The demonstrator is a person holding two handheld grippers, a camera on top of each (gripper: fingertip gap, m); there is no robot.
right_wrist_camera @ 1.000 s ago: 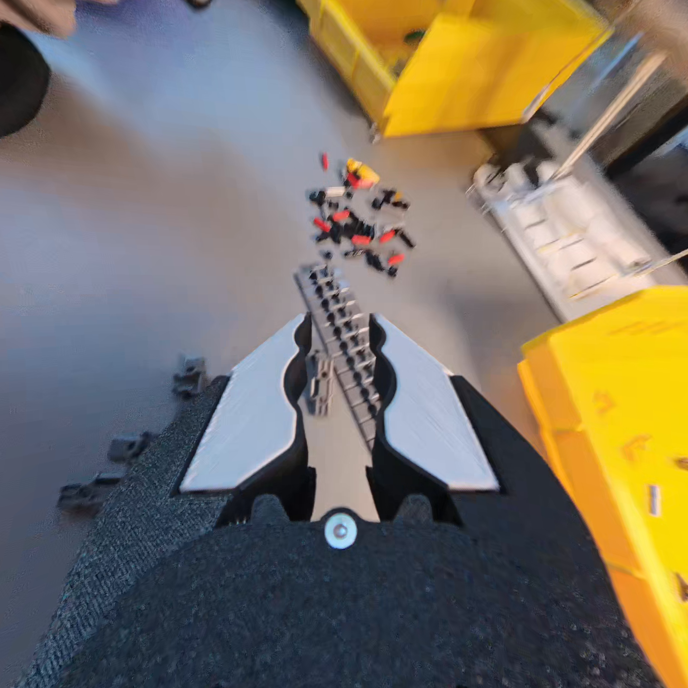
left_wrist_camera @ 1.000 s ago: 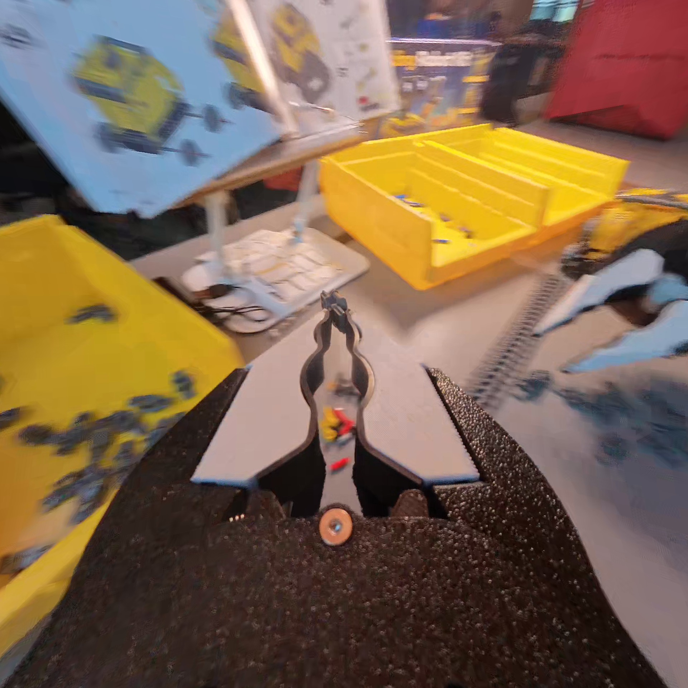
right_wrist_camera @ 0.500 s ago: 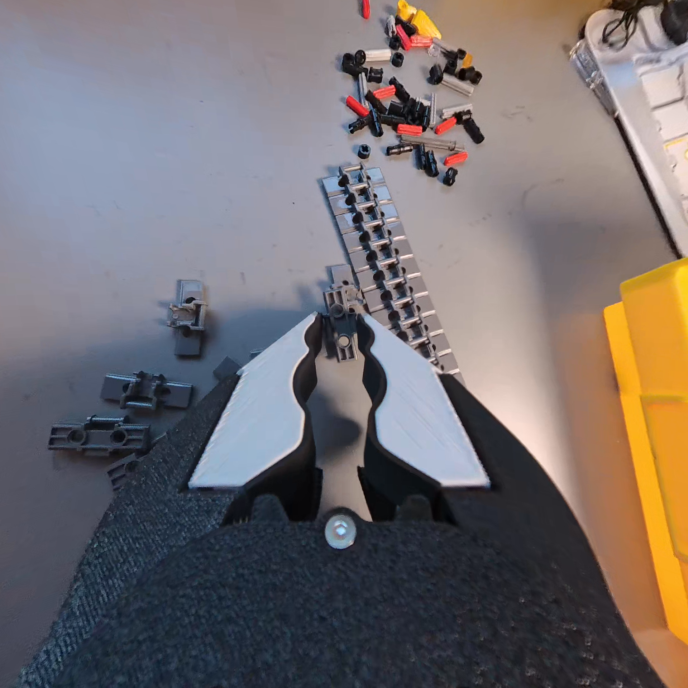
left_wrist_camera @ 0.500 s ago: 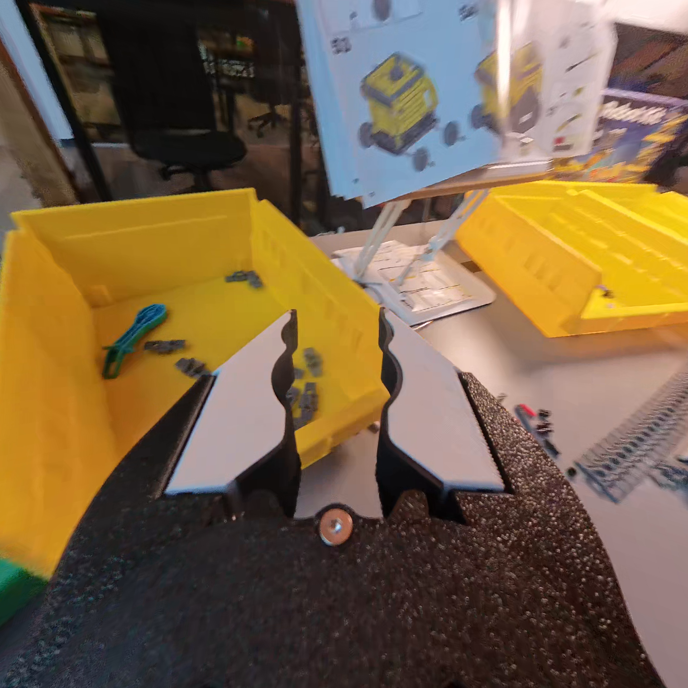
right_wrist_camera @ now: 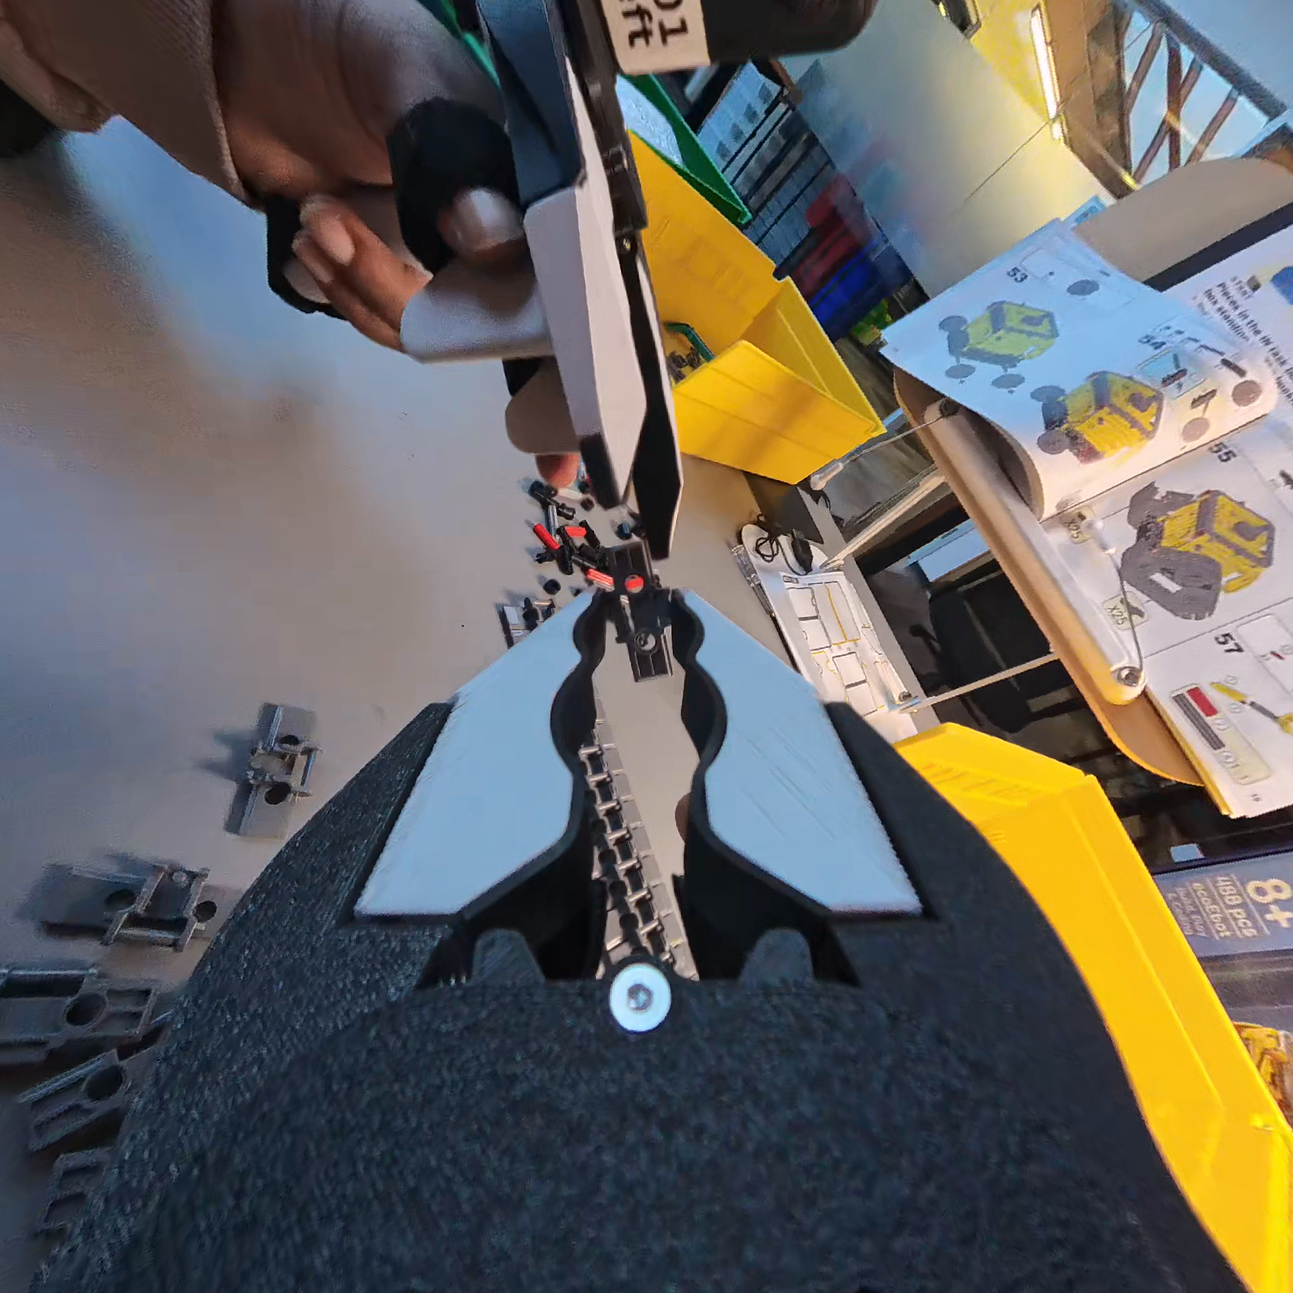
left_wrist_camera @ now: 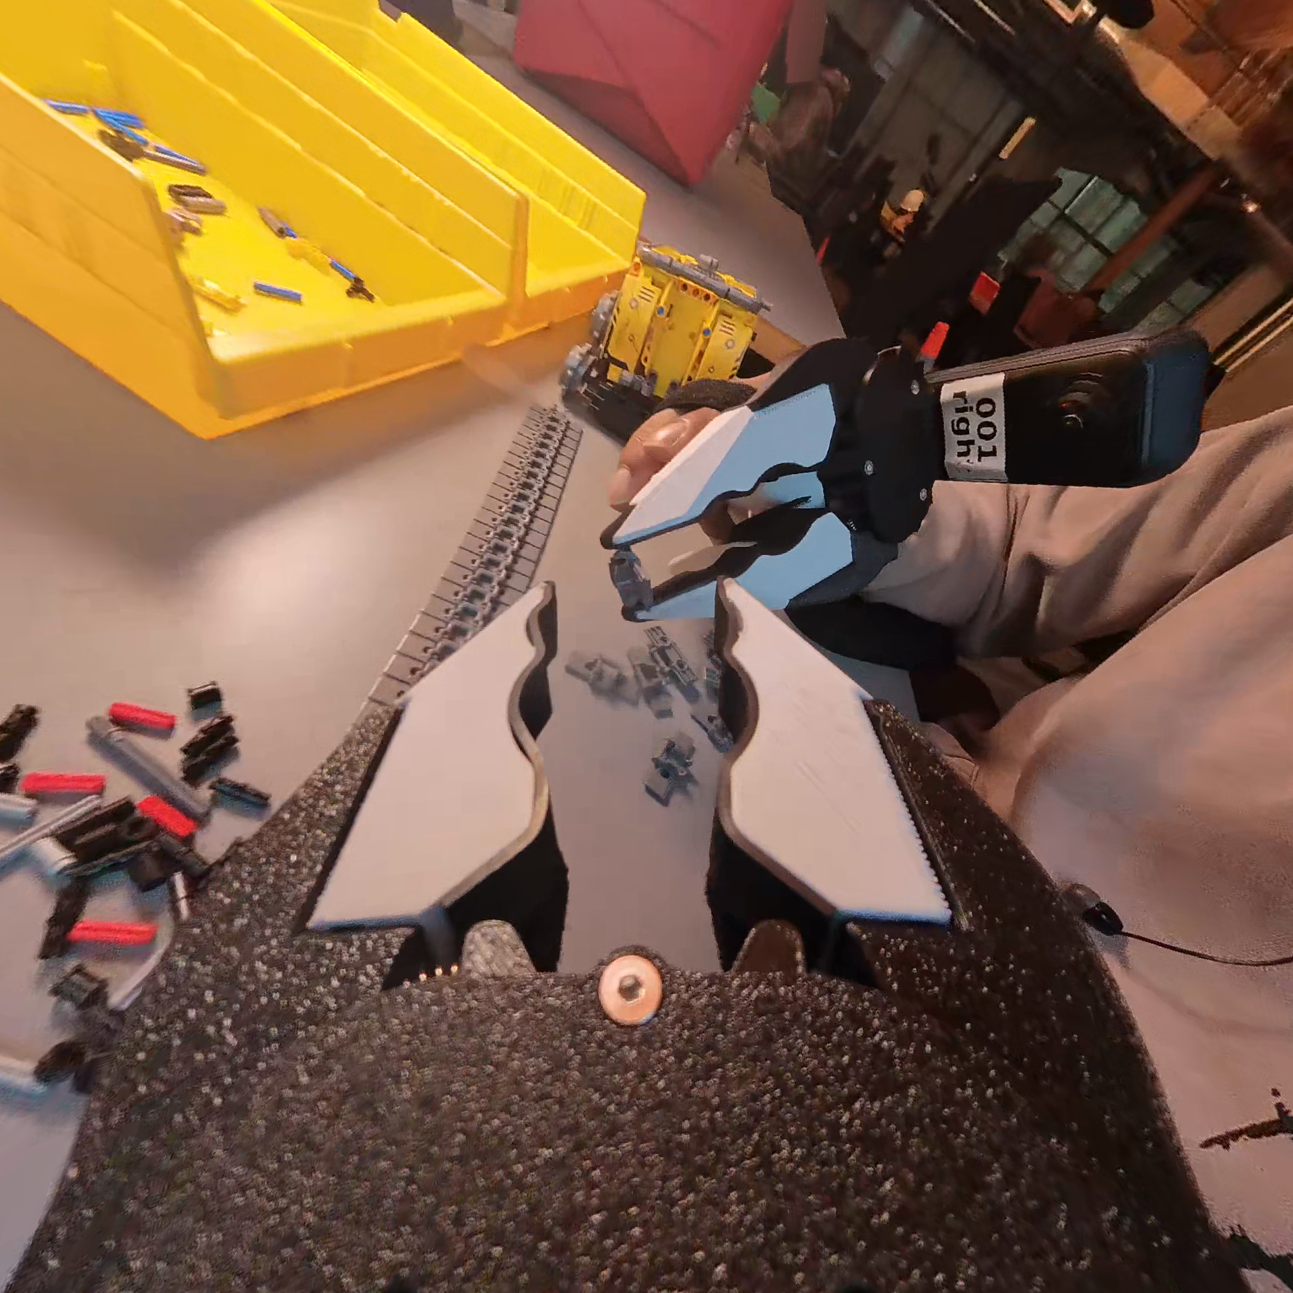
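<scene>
Grey plastic track link (right_wrist_camera: 644, 633) clamped at tips of right hand-held gripper (right_wrist_camera: 640, 602), above bench (right_wrist_camera: 175, 560). Left hand-held gripper (left_wrist_camera: 633, 619) apart, empty, facing link; loose grey links (left_wrist_camera: 647, 675) beneath.

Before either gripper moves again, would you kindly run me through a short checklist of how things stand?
1. Right gripper shut on the grey track link: ok.
2. Link gripped squarely: cannot tell; it sits at the very fingertips.
3. Left gripper open and holding nothing: ok.
4. Left gripper apart from the held link: cannot tell; in the right wrist view its tip looks very close.
5. Assembled track strip lying flat on the table: ok.
6. Loose grey links lying apart from the strip: ok.
</scene>
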